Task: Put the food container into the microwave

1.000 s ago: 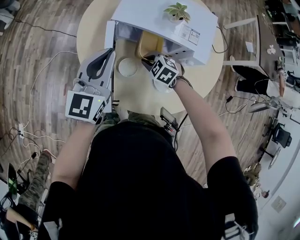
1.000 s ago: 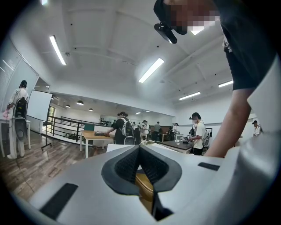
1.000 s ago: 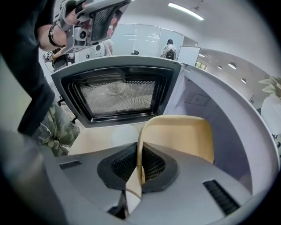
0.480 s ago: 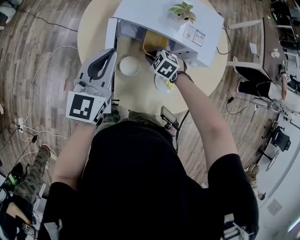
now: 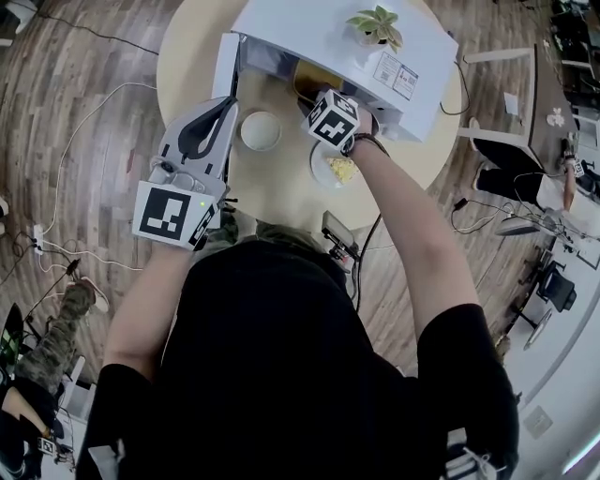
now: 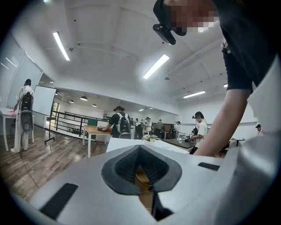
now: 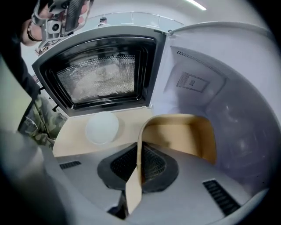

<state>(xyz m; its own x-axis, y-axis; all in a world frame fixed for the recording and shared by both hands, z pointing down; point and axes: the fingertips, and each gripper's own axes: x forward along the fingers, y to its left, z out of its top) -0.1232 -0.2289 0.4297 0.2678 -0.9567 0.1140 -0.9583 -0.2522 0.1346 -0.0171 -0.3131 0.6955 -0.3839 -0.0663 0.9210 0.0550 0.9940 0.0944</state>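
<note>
The white microwave [image 5: 328,37] stands at the back of the round table with its door [image 7: 103,70] swung open to the left. A tan food container [image 7: 180,136] lies tilted in the mouth of the cavity, and its edge shows in the head view [image 5: 314,77]. My right gripper [image 7: 139,149] is shut on the container's near wall and points steeply down at the opening [image 5: 326,105]. My left gripper [image 5: 223,103] hovers left of the door, jaws together and nothing held [image 6: 139,147].
A white round lid [image 5: 260,130] sits on the table [image 5: 187,56] in front of the open door, also seen in the right gripper view [image 7: 102,127]. A small plate with yellow food [image 5: 337,167] lies under my right wrist. A potted plant [image 5: 375,23] stands on the microwave.
My right gripper has carried the container forward and down into the microwave's opening. The plate with yellow food, hidden under the hand before, now shows. The left gripper has stayed put.
</note>
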